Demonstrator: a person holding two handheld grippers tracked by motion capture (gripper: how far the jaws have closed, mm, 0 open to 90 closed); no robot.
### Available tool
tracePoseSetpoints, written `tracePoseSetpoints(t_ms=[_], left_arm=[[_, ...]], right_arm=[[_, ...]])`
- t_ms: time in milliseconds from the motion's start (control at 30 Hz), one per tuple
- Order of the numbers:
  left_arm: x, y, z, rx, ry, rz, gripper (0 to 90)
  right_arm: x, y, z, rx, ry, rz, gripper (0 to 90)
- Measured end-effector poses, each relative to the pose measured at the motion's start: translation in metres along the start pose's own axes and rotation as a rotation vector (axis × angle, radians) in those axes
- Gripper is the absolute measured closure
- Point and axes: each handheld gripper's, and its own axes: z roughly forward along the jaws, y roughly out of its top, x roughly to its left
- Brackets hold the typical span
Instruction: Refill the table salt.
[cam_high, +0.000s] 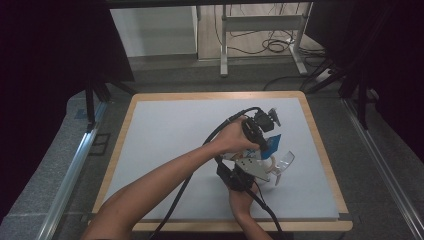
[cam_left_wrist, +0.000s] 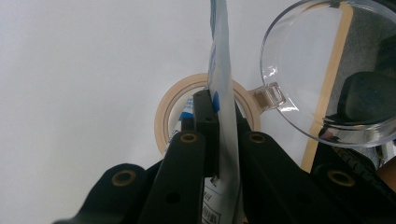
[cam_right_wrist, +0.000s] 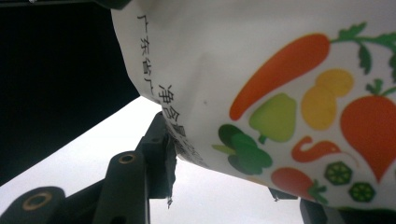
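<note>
The right tool (cam_right_wrist: 219, 186) was clamped on the lower end of a white printed food pouch with vegetable pictures (cam_right_wrist: 280, 102); the left tool (cam_left_wrist: 217, 112), shut, pinched its thin edge (cam_left_wrist: 223, 70) above a tan ring-mouthed container with a clear hinged lid (cam_left_wrist: 327, 70) on the grey desk (cam_high: 165, 135). Opposing pulls might have torn the pouch, or tipped the container just beneath.

Packet (cam_right_wrist: 280, 93) cut off at 12 and 3 o'clock edges; print near left side partly blurred. Tape ring (cam_left_wrist: 164, 112) half hidden behind the gripper and packet. Clear lid (cam_left_wrist: 317, 70) cropped at 3 o'clock.
</note>
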Motion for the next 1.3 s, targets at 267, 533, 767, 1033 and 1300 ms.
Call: tracePoseSetpoints(t_ms=[267, 533, 767, 1033, 1300], left_arm=[[0.0, 0.0003, -0.0005, 0.005, 0.001, -0.001, 90.0], [-0.0008, 0.0013, -0.0017, 0.004, 0.003, 0.0, 90.0], [-0.0015, 0.0034, 0.0003, 0.009, 0.003, 0.004, 90.0], [-0.0007, 0.0039, 0.0016, 0.014, 0.008, 0.0, 90.0], [-0.001, 0.0036, 0.0013, 0.013, 0.008, 0.001, 90.0]], right_arm=[[0.0011, -0.0001, 0.0004, -0.003, -0.006, -0.016, 52.3], [0.0022, -0.0001, -0.0003, -0.011, -0.018, -0.049, 52.3], [0.0022, 0.0, -0.0007, -0.02, -0.034, -0.067, 52.3], [0.0024, 0.0002, 0.0001, -0.019, -0.037, -0.079, 52.3], [0.0026, 0.0003, -0.0002, -0.019, -0.033, -0.09, 52.3]])
